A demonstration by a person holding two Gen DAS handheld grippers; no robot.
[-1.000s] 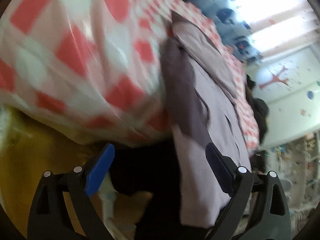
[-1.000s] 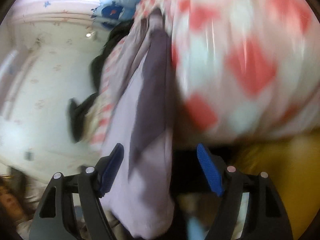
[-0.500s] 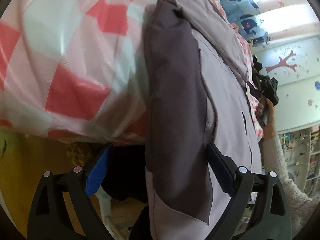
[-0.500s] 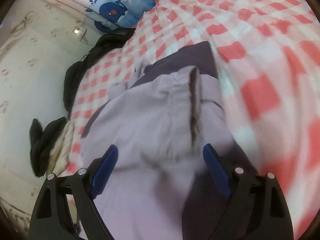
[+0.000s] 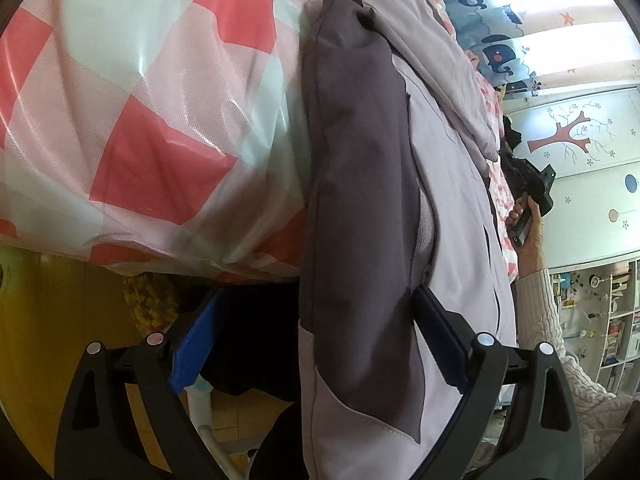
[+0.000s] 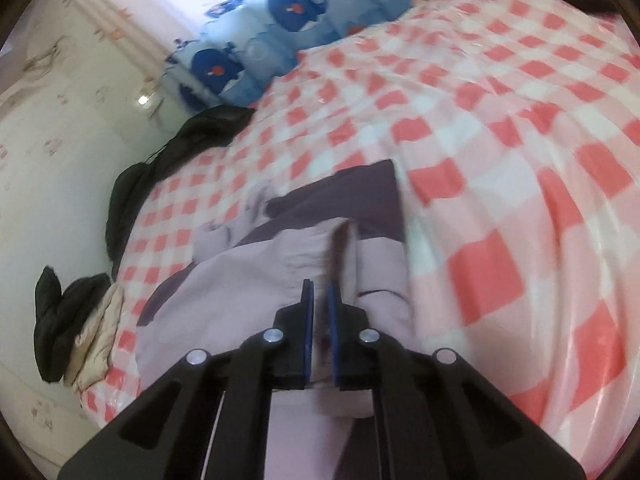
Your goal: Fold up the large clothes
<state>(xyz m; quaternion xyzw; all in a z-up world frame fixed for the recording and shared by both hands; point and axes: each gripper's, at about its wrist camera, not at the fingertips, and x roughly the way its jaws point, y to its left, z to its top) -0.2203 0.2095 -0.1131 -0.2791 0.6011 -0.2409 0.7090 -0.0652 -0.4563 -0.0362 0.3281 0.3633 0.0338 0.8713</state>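
A lilac and dark purple jacket [image 5: 400, 208] lies on a bed with a red and white checked cover [image 5: 160, 120], its lower part hanging over the bed's edge. My left gripper [image 5: 316, 340] is open, its jaws either side of the hanging hem, not gripping. In the right wrist view the jacket [image 6: 240, 280] lies spread on the checked cover [image 6: 500, 160]. My right gripper [image 6: 319, 292] is shut on a fold of the jacket's lilac fabric. The person's hand holding the right gripper [image 5: 528, 208] shows at the far side.
Black and beige clothes [image 6: 72, 320] lie heaped at the bed's left edge, more dark clothing [image 6: 180, 148] farther back. Blue whale-print curtains [image 6: 280, 12] hang behind the bed. Yellow bed frame [image 5: 48, 320] and shelves [image 5: 608, 312] show below and right.
My right gripper has closed on the jacket's fabric; it was open half a second ago. My left gripper has settled near the hanging hem and stays open.
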